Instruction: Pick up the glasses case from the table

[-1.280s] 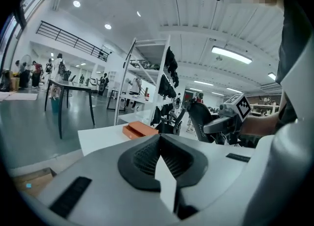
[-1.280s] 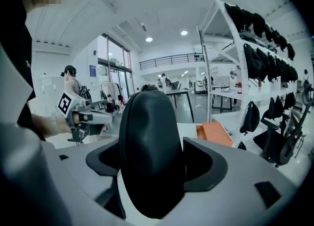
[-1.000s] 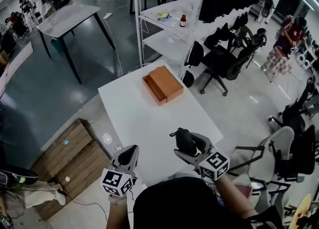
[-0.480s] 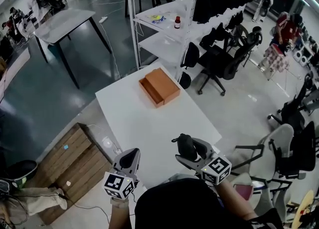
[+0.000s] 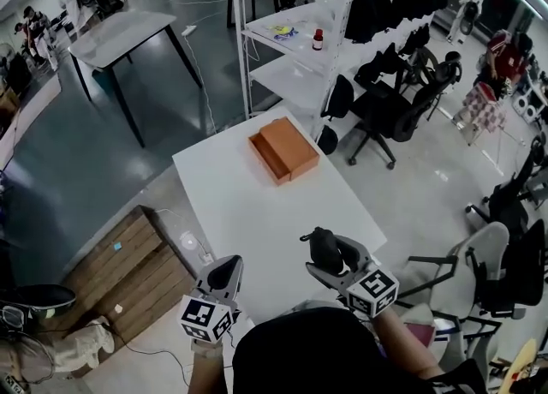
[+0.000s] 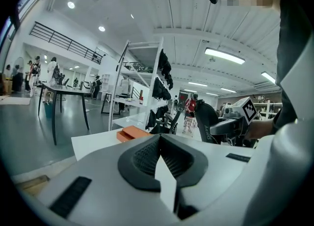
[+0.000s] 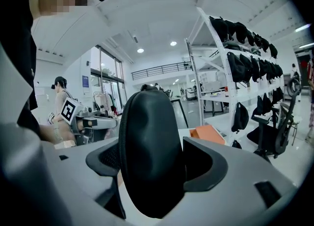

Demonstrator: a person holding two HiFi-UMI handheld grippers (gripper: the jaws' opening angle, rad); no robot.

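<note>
Case [image 7: 149, 136] sides hidden betw. R gripper [image 7: 154, 163] fingers [image 7: 211, 163].

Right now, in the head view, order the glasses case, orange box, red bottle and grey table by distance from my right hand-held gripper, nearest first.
1. glasses case, in the right hand-held gripper
2. orange box, white table's far end
3. red bottle, shelf beyond it
4. grey table, far left

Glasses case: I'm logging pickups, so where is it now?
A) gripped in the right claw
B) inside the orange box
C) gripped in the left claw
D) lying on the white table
A: the right gripper view shows the black glasses case upright in the right claw, jaws pressing both its sides.
</note>
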